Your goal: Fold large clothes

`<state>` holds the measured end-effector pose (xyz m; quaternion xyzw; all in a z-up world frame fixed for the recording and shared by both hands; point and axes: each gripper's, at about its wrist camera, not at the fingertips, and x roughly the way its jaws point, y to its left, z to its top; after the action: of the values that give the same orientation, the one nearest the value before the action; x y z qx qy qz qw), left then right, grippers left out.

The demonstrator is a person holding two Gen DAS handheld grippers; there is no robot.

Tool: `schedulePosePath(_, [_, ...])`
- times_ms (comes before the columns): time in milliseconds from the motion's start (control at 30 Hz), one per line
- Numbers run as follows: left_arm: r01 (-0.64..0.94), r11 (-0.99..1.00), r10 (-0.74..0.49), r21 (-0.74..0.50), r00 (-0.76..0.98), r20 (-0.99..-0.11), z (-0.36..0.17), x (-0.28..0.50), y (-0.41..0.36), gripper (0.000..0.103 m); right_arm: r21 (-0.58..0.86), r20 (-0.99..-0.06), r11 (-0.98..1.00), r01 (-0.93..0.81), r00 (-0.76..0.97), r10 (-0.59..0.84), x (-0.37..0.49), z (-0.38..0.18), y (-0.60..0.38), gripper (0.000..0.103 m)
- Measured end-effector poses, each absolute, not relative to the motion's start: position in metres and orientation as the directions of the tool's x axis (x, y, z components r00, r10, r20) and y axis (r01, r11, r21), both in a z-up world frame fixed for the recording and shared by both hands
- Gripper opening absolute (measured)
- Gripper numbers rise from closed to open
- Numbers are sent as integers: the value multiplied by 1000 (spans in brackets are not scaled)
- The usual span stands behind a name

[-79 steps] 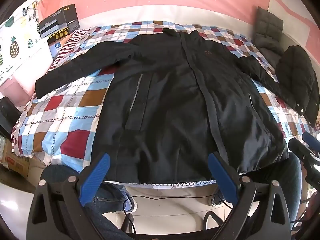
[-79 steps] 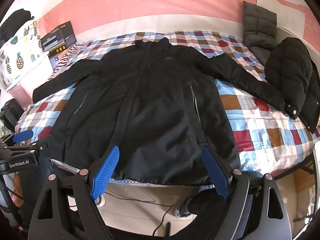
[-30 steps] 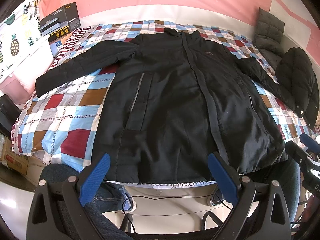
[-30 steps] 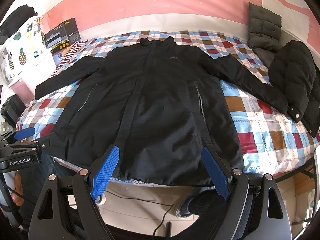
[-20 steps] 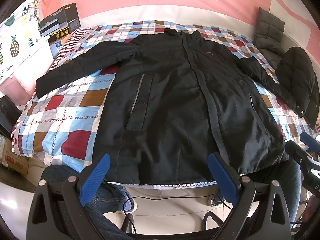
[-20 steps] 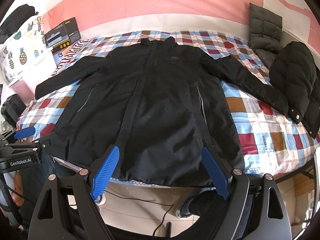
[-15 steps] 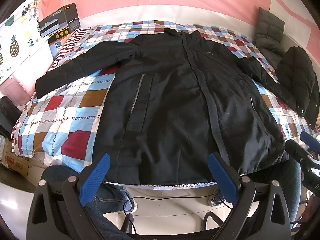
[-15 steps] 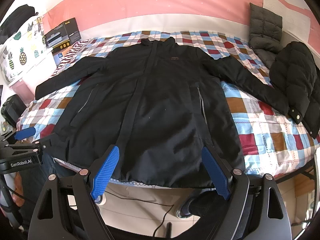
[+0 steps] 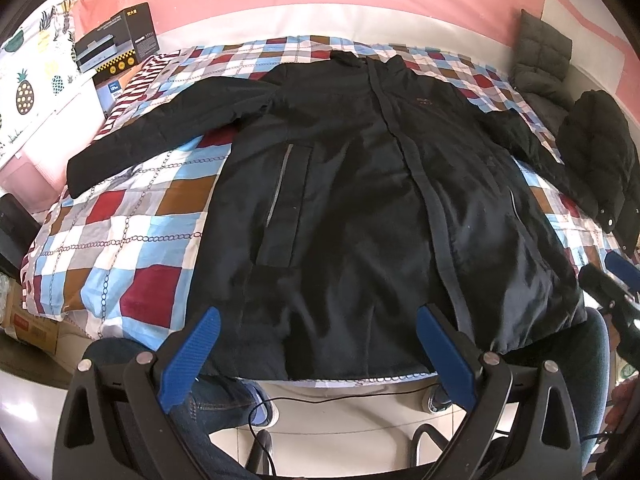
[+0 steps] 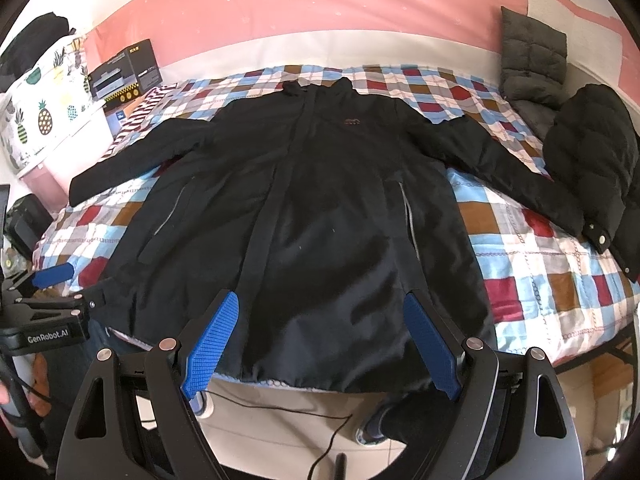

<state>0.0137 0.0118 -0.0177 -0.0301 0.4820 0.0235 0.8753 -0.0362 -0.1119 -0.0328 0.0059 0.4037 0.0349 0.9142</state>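
Note:
A large black jacket (image 9: pixel 360 200) lies spread flat, front up, on the checked bedspread (image 9: pixel 120 220), sleeves stretched out to both sides and hem hanging over the near bed edge. It also shows in the right wrist view (image 10: pixel 320 208). My left gripper (image 9: pixel 316 356) is open and empty, held just off the hem. My right gripper (image 10: pixel 322 344) is open and empty, also just short of the hem. The left gripper shows at the left edge of the right wrist view (image 10: pixel 52 288).
A black puffer jacket (image 10: pixel 592 160) lies on the bed's right side, with a grey quilted garment (image 10: pixel 532 64) behind it. Boxes (image 9: pixel 116 48) and a pineapple-print cover (image 9: pixel 28 80) stand at the far left. A cable (image 9: pixel 340 396) runs across the floor below.
Almost nothing has moved. Both grippers stay open in front of the hem; the views have only drifted slightly.

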Motion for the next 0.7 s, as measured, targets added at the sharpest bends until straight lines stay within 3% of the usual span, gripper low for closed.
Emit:
schedulePosePath(433, [-139, 990, 52, -23, 518, -854, -35, 57, 53, 99, 39, -740, 991, -130, 663, 116, 17, -37, -96, 85])
schedulePosePath(667, [-224, 974, 94, -28, 517, -851, -46, 88, 93, 95, -19, -744, 988, -153, 662, 88, 47, -44, -86, 85])
schedulePosePath(700, [-235, 972, 105, -26, 524, -845, -46, 92, 98, 91, -23, -746, 988, -155, 661, 86, 51, -44, -85, 85])
